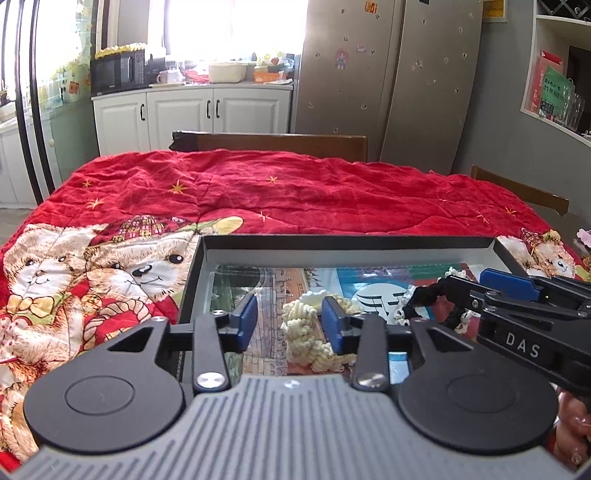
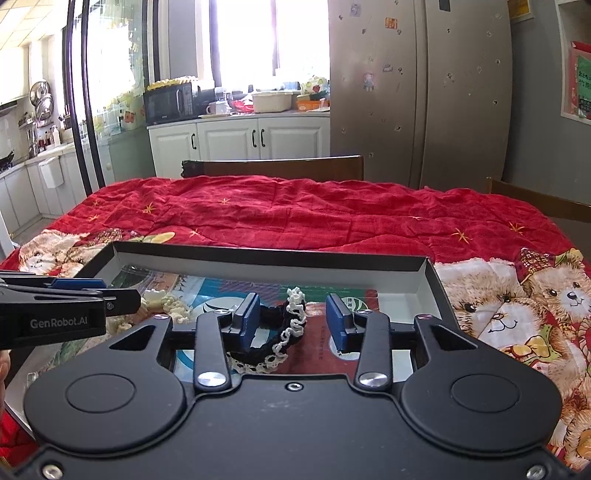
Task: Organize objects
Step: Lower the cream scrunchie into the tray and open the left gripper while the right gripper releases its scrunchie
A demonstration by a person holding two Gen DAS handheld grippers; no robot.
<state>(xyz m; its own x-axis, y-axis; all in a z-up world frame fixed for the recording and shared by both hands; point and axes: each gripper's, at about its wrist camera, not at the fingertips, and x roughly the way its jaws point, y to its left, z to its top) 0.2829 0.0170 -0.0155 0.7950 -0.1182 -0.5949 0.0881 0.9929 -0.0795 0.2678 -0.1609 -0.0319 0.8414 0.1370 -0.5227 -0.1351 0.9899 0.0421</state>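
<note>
Red bear-print quilt [image 1: 258,192] covers the desk, carrying one shallow box [image 1: 347,242]; inside, two crocheted pieces: cream [image 1: 306,332] between the spread left hand-held gripper [image 1: 289,323], black [image 2: 280,328] between the spread right hand-held gripper [image 2: 291,321].

Behind the table with its red bear-printed quilt [image 1: 280,192] stand a dark wooden chair [image 1: 273,142], white kitchen cabinets [image 1: 192,114] with a black microwave [image 1: 118,72] under a very bright window [image 1: 236,26], and a tall steel refrigerator [image 1: 388,77] beside a grey wall [image 1: 502,122].

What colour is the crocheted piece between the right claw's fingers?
Black crocheted piece with a cream edging, clearest in the right wrist view.
</note>
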